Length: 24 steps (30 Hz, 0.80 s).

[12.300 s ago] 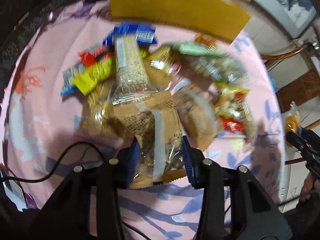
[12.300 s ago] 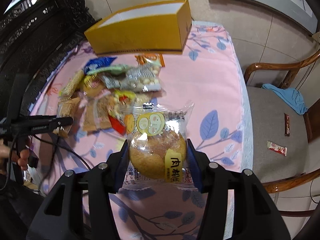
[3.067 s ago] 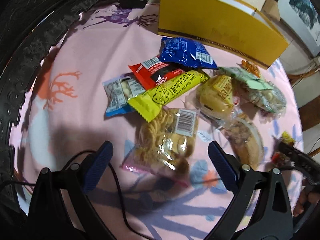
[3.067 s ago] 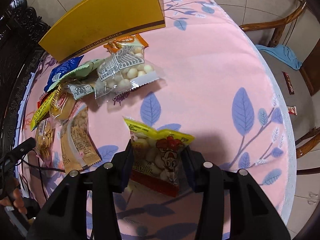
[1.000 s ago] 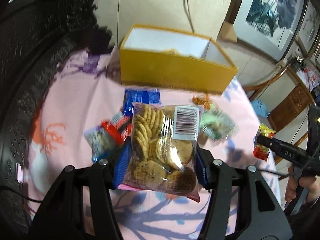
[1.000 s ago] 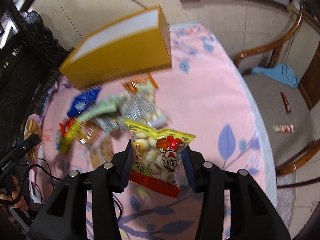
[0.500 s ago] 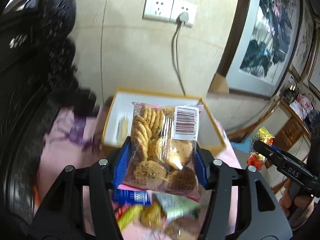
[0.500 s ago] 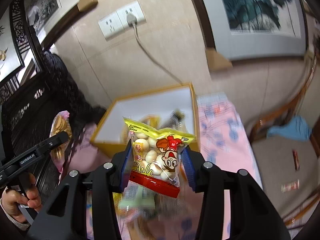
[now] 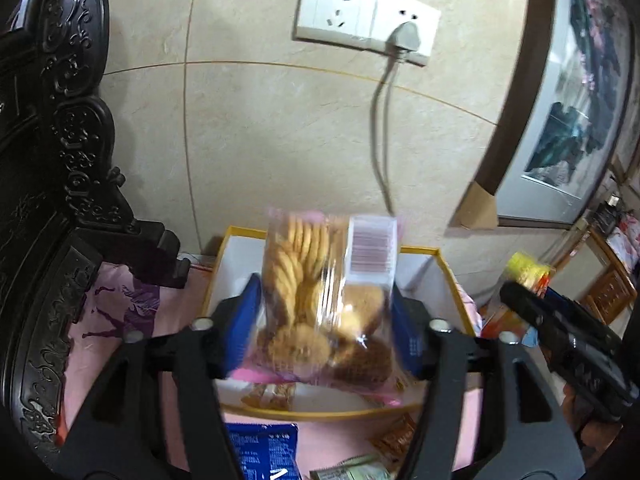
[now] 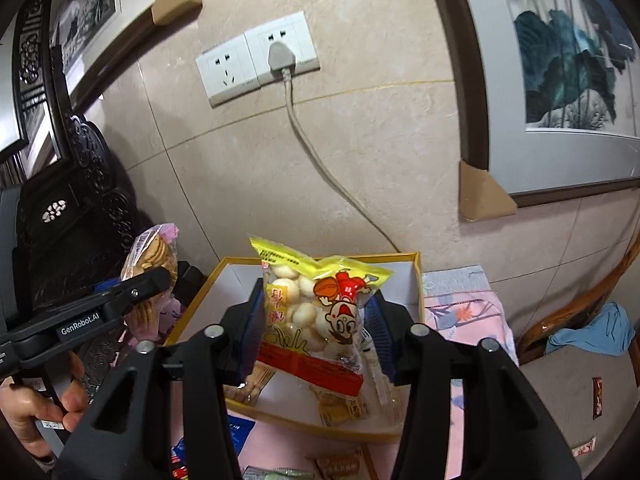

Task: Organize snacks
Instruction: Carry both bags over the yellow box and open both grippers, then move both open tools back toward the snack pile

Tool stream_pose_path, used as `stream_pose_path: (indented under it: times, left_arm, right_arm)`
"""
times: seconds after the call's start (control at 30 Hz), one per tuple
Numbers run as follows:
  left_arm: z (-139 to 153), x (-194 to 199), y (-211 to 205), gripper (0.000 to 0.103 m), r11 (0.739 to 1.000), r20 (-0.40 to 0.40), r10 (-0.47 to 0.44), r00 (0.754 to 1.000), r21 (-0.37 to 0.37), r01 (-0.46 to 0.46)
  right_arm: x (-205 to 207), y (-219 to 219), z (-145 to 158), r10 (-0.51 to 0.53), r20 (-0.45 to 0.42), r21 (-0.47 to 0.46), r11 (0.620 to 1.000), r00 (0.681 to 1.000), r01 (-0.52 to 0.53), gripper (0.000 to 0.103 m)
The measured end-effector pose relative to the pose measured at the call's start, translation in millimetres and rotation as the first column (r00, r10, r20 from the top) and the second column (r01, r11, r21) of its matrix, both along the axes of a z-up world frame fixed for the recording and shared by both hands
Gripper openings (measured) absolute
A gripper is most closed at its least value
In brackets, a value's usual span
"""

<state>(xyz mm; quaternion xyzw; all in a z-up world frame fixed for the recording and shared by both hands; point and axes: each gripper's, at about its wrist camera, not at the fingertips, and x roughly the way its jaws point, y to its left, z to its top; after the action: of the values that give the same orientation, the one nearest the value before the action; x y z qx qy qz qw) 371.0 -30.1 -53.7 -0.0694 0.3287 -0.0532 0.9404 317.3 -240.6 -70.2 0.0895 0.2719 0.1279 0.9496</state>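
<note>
Cookie bag point(image 9: 326, 304): clear pack of round biscuits with a barcode label, blurred, lower centre of the left wrist view, over the open box; it also shows at the left of the right wrist view.
Left gripper point(image 9: 324, 320): its jaws have just been opening; the blue pads point(image 9: 245, 322) stand beside the bag's two edges with the bag between them, no firm pinch to be seen.
Puff-ball bag point(image 10: 320, 312): yellow and red pack with a cartoon figure, lower centre of the right wrist view, above the box.
Right gripper point(image 10: 318, 330): jaws have just been opening; the left pad lies against the bag, the right one shows a narrow gap.
Yellow box point(image 10: 418, 280): white inside, several small packets lie on its floor.
Pink cloth point(image 9: 120, 320): under the box; a blue packet point(image 9: 264, 454) lies at the bottom edge.
Wall socket point(image 9: 362, 20): top centre, grey plug and cable hanging down.
Hand point(image 10: 38, 408): lower left, holding the left gripper's handle.
</note>
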Motion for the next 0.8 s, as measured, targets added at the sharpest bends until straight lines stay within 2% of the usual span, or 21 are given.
stream_pose_path:
  times: [0.03, 0.1, 0.17, 0.43, 0.57, 0.67, 0.8]
  left_arm:
    - [1, 0, 0, 0.093, 1.000, -0.001, 0.022, 1.000, 0.004, -0.022]
    - [6, -6, 3, 0.094, 1.000, 0.034, 0.028, 0.999, -0.013, -0.027]
    - [11, -12, 6, 0.094, 1.000, 0.052, 0.023, 0.998, -0.012, -0.022]
    - [16, -50, 26, 0.097, 0.998, 0.044, 0.043, 0.998, -0.041, -0.041]
    - [3, -83, 40, 0.097, 0.997, 0.011, 0.064, 0.998, -0.037, -0.063]
    - [-14, -107, 47, 0.097, 0.996, -0.038, 0.074, 0.997, -0.039, -0.076]
    - [-40, -142, 55, 0.097, 0.994, -0.122, 0.093, 0.988, -0.046, -0.100]
  right_arm:
    - [-2, 1, 0, -0.020, 0.009, -0.016, 1.000, 1.000, 0.020, 0.080]
    - [-13, 2, 5, -0.034, 0.068, -0.030, 0.999, 0.997, 0.036, 0.093]
    - [-21, 2, 8, -0.040, 0.097, -0.043, 0.998, 0.994, 0.044, 0.093]
    - [-54, -7, 5, -0.001, 0.055, -0.059, 0.998, 0.998, 0.004, 0.093]
    - [-76, -20, -15, 0.009, -0.016, -0.061, 0.998, 1.000, -0.010, 0.093]
    - [-93, -28, -42, 0.018, -0.110, -0.061, 0.998, 0.994, -0.024, 0.093]
    - [-124, -36, -87, 0.043, -0.261, -0.034, 0.998, 0.964, -0.054, 0.093]
